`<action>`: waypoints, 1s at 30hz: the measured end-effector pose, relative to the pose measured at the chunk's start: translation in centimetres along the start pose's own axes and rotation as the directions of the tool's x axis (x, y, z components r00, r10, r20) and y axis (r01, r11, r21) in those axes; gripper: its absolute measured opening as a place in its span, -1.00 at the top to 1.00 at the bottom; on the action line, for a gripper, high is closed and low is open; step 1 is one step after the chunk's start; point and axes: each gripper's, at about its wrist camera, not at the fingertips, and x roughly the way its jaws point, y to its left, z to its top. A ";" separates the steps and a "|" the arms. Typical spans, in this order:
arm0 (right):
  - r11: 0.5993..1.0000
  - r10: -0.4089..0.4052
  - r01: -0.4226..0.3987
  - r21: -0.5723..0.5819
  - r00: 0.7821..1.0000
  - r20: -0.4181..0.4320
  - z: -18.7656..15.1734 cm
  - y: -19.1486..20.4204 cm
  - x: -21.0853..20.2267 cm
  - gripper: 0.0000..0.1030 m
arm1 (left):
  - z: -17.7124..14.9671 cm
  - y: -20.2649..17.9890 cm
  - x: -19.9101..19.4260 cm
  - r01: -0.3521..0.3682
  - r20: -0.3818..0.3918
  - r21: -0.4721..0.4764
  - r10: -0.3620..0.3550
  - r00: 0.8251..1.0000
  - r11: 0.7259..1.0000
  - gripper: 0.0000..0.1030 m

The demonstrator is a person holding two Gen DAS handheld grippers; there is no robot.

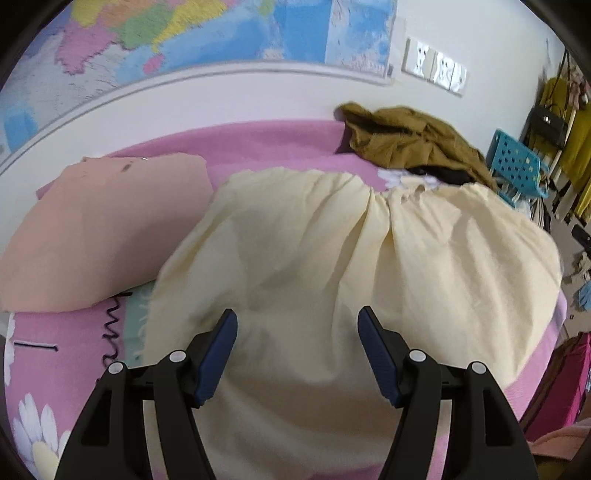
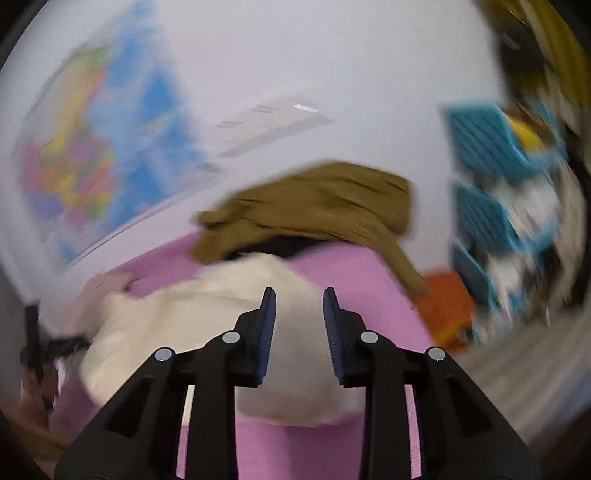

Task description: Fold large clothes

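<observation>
A large cream garment [image 1: 332,251] lies spread over the pink bed sheet [image 1: 258,147], gathered into pleats along its far edge. My left gripper [image 1: 297,321] hovers above its near part, jaws wide apart, nothing between them. In the blurred right wrist view the same cream garment [image 2: 207,325] lies on the pink sheet [image 2: 354,280]. My right gripper [image 2: 299,299] is above it with a narrow gap between the pads and nothing held. A folded peach garment [image 1: 92,229] rests at the left. An olive-brown garment [image 1: 406,136] is heaped at the far side of the bed.
A map [image 1: 184,33] hangs on the white wall behind the bed, with wall sockets [image 1: 436,68] to its right. A blue perforated rack [image 1: 517,162] and hanging clothes [image 1: 576,140] stand right of the bed. Something orange [image 2: 447,306] lies on the floor by the bed's corner.
</observation>
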 end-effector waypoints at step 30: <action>0.941 0.175 -0.266 -0.209 0.911 -0.374 -8.8 17.0 12.7 0.00 | -2.4 -4.9 3.6 0.016 -0.017 0.059 -0.015 1.000 0.998 -0.51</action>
